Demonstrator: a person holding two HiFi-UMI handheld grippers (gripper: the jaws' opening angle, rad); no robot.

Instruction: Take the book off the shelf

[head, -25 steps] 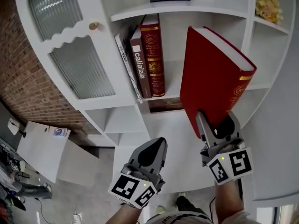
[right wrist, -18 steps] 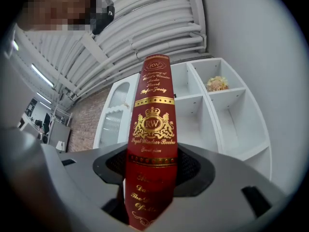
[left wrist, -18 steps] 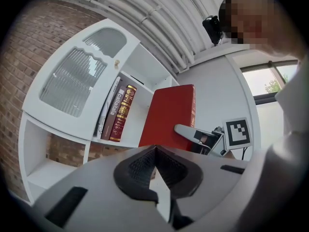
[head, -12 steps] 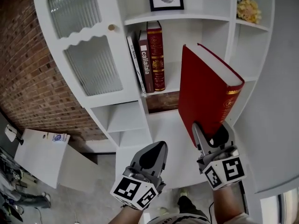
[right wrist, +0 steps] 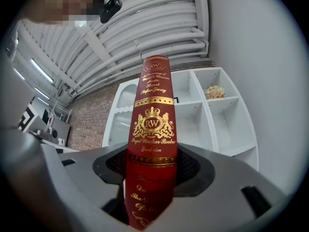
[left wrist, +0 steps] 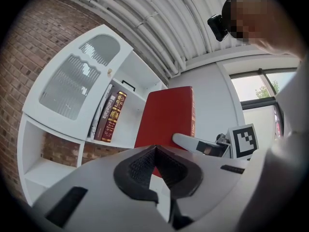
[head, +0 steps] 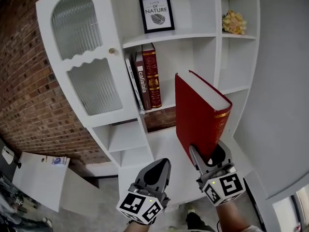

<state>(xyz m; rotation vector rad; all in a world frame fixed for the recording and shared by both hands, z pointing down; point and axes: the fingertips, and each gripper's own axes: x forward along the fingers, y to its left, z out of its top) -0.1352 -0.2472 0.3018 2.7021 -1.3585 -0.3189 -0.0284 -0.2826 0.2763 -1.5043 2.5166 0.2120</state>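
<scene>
My right gripper is shut on a thick red book with gold print on its spine, holding it upright by its lower end, clear of the white shelf unit. The same red book also shows in the left gripper view, with the right gripper's jaw beside it. My left gripper hangs lower left of the book, jaws together with nothing between them. Three books remain standing on the shelf, leaning at its left end.
A framed print stands on the shelf above, yellow flowers in the upper right compartment. A ribbed-glass cabinet door is to the left, with a brick wall beyond. A grey wall rises at right.
The red book and my right gripper have come away from the shelf, down and left in the head view. The shelf unit looks farther off. The left gripper keeps its place.
</scene>
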